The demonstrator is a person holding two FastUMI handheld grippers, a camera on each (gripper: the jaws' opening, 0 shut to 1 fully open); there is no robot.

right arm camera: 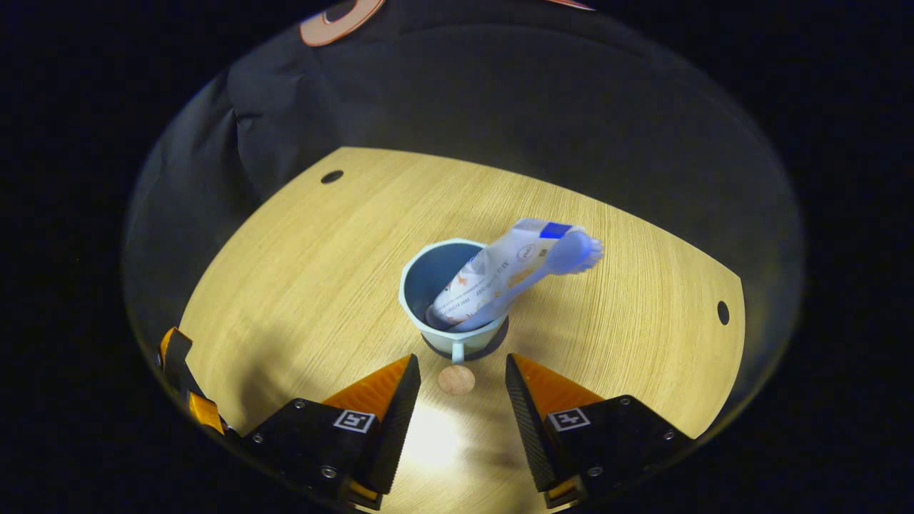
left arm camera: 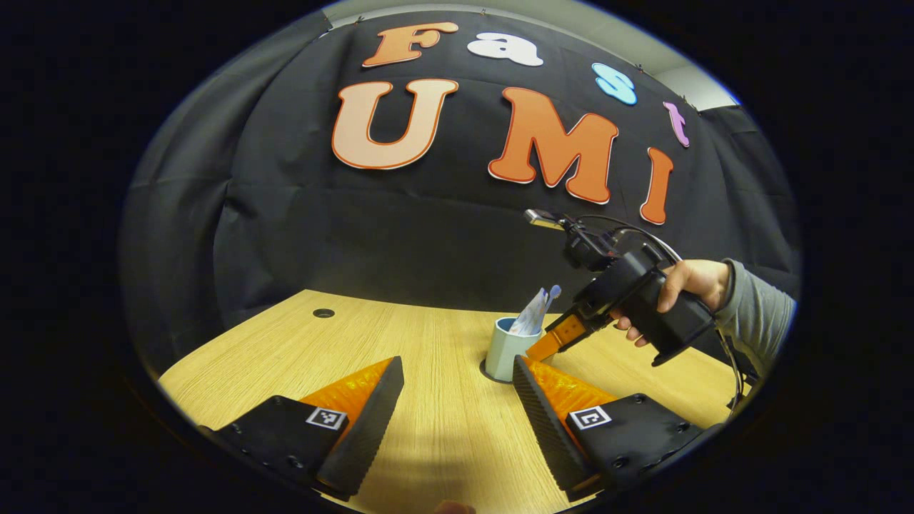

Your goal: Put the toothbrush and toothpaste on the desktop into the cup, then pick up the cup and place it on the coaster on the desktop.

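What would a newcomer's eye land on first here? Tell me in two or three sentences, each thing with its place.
First the pale blue cup at mid-desk, standing on a dark coaster, with the toothpaste tube and toothbrush leaning out over its rim. Next, in the left gripper view, the right hand-held gripper, held in a hand, its orange fingers beside the cup. The left hand-held gripper is open over the wooden desk.

The cup (right arm camera: pixel 451 300) hides most of the coaster (right arm camera: pixel 494 344) and the lower toothbrush (right arm camera: pixel 564 255) handle.
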